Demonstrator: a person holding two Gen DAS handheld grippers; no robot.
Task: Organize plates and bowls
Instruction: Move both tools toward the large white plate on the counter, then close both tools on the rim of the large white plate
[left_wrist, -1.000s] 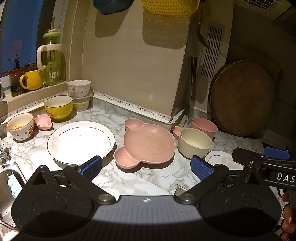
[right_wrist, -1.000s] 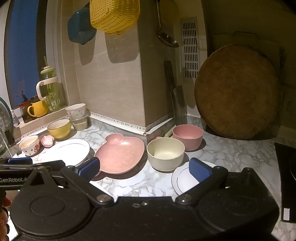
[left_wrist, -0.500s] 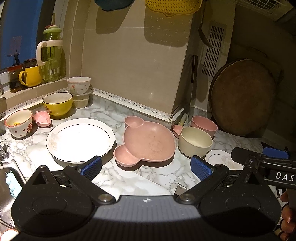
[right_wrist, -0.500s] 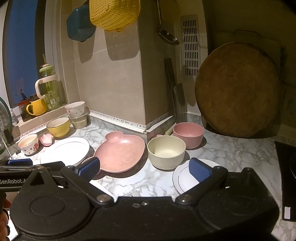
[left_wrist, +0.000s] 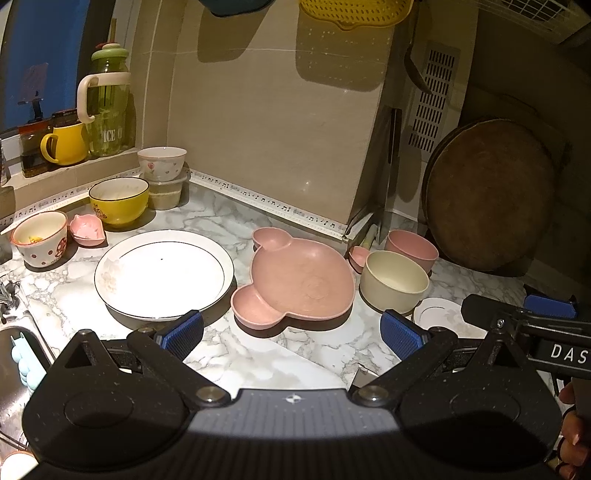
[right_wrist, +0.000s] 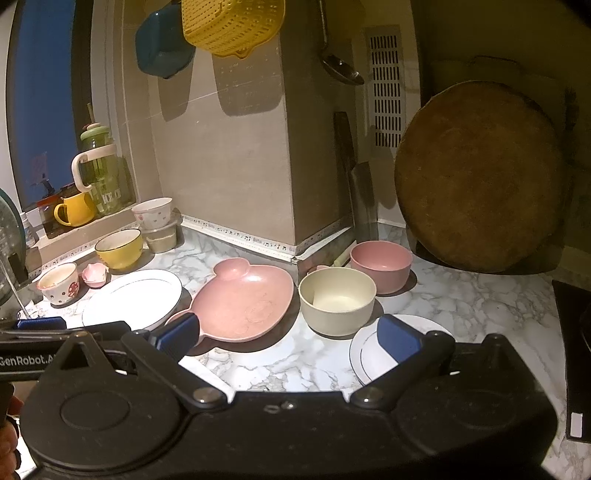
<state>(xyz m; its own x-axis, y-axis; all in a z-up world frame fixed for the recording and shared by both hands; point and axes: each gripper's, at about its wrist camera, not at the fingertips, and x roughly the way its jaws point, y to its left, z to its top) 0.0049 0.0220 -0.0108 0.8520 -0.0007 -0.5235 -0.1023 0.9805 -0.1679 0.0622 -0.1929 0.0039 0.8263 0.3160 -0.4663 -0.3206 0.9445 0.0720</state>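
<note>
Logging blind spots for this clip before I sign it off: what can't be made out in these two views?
- Small white plate: near part hidden by the right tongs; left wrist view shows only a sliver.
- Tiny pink dish: mostly behind the cream bowl and pink bear plate.
- Spotted cup contents: too small.
- Sink: cut off by the left edge.

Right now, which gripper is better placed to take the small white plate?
The right gripper: the small white plate lies just under its open jaws, while the left gripper faces the pink plate.
</note>
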